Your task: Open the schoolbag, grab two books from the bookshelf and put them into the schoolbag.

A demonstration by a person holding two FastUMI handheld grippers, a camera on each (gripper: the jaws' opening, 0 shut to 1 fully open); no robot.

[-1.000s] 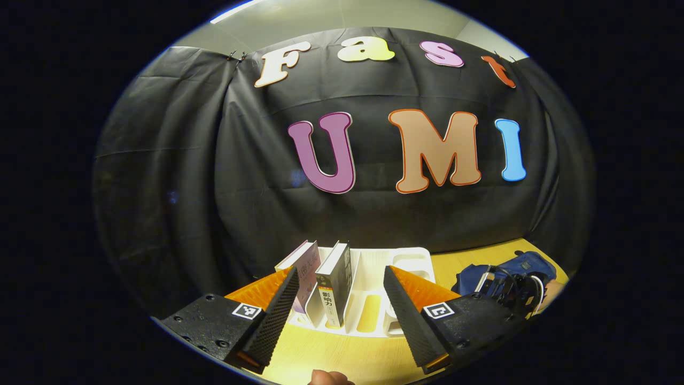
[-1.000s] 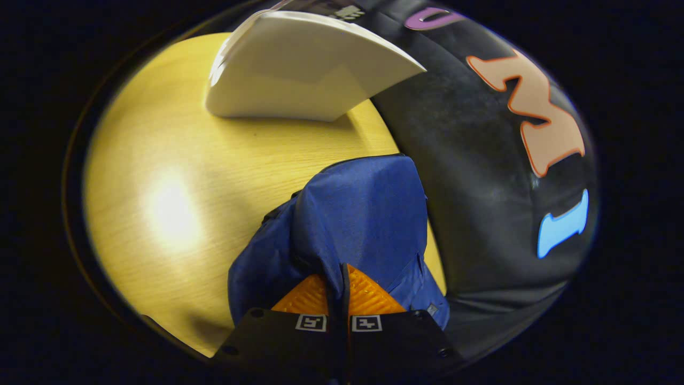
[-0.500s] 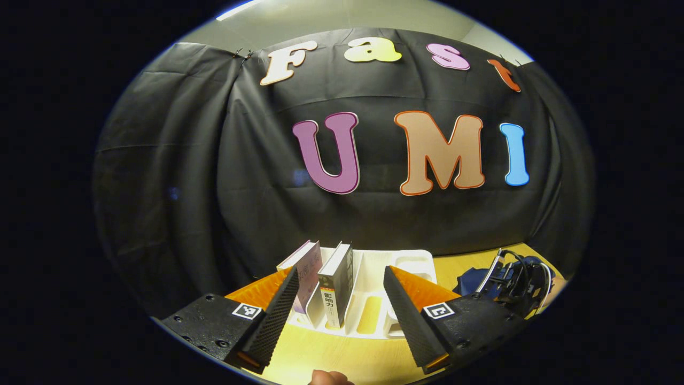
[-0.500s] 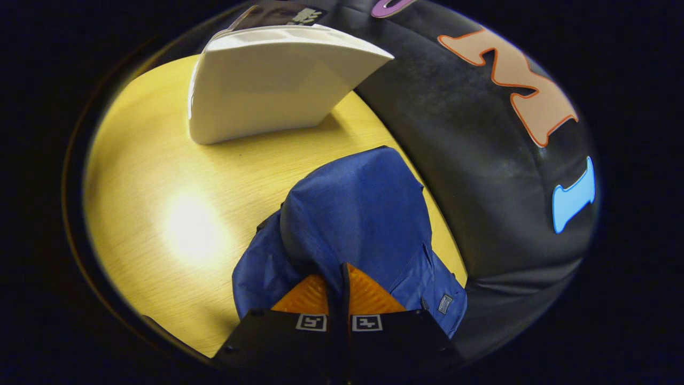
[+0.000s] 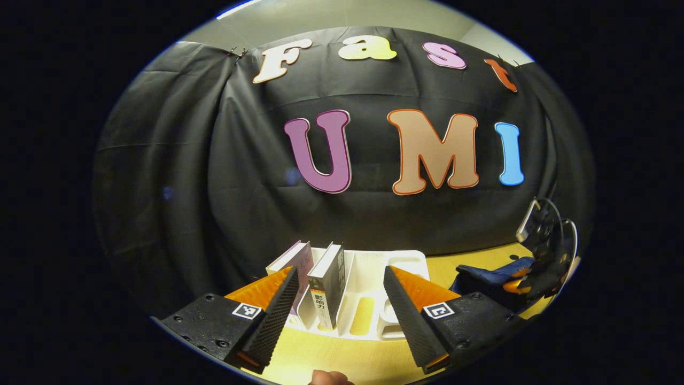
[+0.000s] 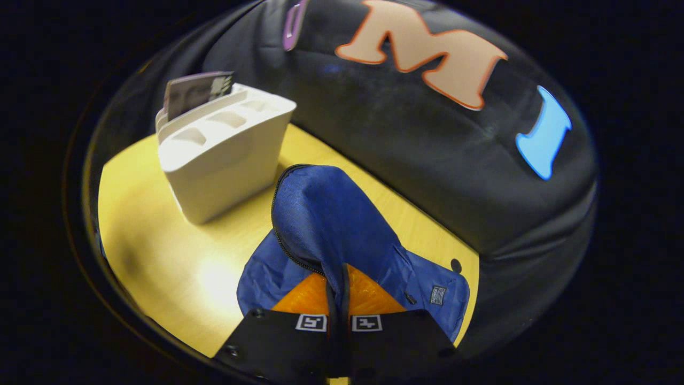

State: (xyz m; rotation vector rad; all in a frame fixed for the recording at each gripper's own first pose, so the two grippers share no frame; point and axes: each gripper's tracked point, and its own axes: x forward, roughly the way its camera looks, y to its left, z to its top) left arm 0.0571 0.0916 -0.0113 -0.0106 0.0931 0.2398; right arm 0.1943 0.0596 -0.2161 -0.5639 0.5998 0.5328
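Right gripper [image 6: 342,278] is lifting the schoolbag [image 6: 331,224] flap higher than before, jaws pinching fabric. Left gripper [image 5: 336,299] is waiting spread before the books [image 5: 326,278]. Keep peeling steadily to widen the opening.

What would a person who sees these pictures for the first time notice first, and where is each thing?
In the right gripper view, the blue schoolbag rises from the yellow table, its fabric pinched in the right gripper. Behind it to the left stands the white bookshelf. In the left gripper view, two books stand upright in that shelf's left slots, just ahead of the open left gripper.
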